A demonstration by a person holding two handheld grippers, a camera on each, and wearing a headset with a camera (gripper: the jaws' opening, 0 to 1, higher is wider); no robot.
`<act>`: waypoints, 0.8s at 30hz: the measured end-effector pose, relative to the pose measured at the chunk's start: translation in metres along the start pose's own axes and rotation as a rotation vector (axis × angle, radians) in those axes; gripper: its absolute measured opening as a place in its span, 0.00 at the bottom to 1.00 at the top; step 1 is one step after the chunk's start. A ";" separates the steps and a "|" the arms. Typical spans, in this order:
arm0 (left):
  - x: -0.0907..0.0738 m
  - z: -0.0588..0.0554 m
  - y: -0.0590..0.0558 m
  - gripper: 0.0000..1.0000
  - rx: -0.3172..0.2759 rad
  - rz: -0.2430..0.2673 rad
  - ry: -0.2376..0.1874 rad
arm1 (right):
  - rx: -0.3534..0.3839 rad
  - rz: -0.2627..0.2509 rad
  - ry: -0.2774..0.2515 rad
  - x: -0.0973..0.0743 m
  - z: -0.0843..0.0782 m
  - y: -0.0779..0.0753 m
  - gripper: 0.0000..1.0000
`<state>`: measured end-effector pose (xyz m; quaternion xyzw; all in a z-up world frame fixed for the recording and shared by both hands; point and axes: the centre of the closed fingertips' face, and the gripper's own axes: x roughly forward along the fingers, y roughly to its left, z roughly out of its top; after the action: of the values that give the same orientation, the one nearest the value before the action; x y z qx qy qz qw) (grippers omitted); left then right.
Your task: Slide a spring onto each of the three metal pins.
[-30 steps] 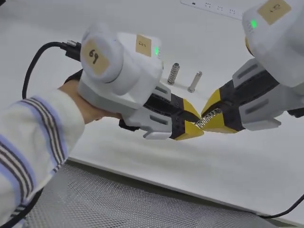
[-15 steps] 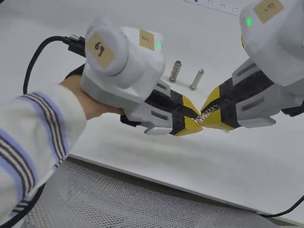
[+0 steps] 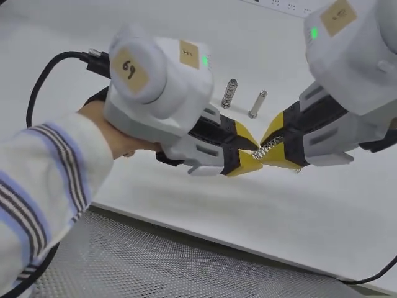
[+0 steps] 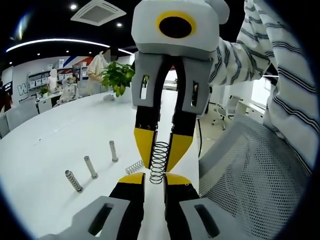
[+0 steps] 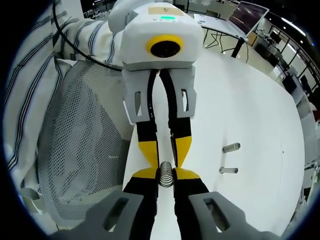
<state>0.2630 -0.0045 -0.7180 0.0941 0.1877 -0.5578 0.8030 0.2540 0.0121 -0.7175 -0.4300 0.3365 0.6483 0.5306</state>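
A small steel spring (image 3: 268,148) hangs in the air between my two grippers, which meet tip to tip above the white table (image 3: 186,205). My right gripper (image 5: 166,174) is shut on the spring (image 5: 166,175), seen end-on between its yellow tips. My left gripper (image 4: 155,179) pinches the lower end of the spring (image 4: 159,161), its jaws only a spring's width apart. On the table stand a pin wearing a spring (image 4: 73,181) and two bare pins (image 4: 90,166) (image 4: 113,150). A loose spring (image 4: 134,166) lies beside them.
A grey mesh chair (image 3: 155,267) sits below the table's front edge. The left gripper's black cable (image 3: 43,87) loops at the left. A white power strip (image 3: 279,6) lies at the far edge of the table. An office with plants shows in the background.
Both grippers have drifted slightly up and closer together. The left gripper's tips now sit around the spring's end. The right gripper has kept its hold.
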 end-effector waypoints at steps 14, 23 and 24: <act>-0.014 -0.013 0.020 0.18 -0.012 0.076 0.014 | 0.030 -0.039 -0.029 -0.006 -0.001 -0.004 0.08; -0.018 -0.023 0.031 0.39 -0.076 0.128 0.008 | 0.048 -0.042 -0.029 -0.009 -0.006 -0.006 0.08; -0.018 -0.024 0.032 0.43 -0.082 0.135 0.007 | 0.049 -0.044 -0.029 -0.010 -0.006 -0.007 0.08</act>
<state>0.2829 0.0316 -0.7340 0.0752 0.2064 -0.4939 0.8413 0.2624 0.0039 -0.7109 -0.4148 0.3352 0.6341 0.5599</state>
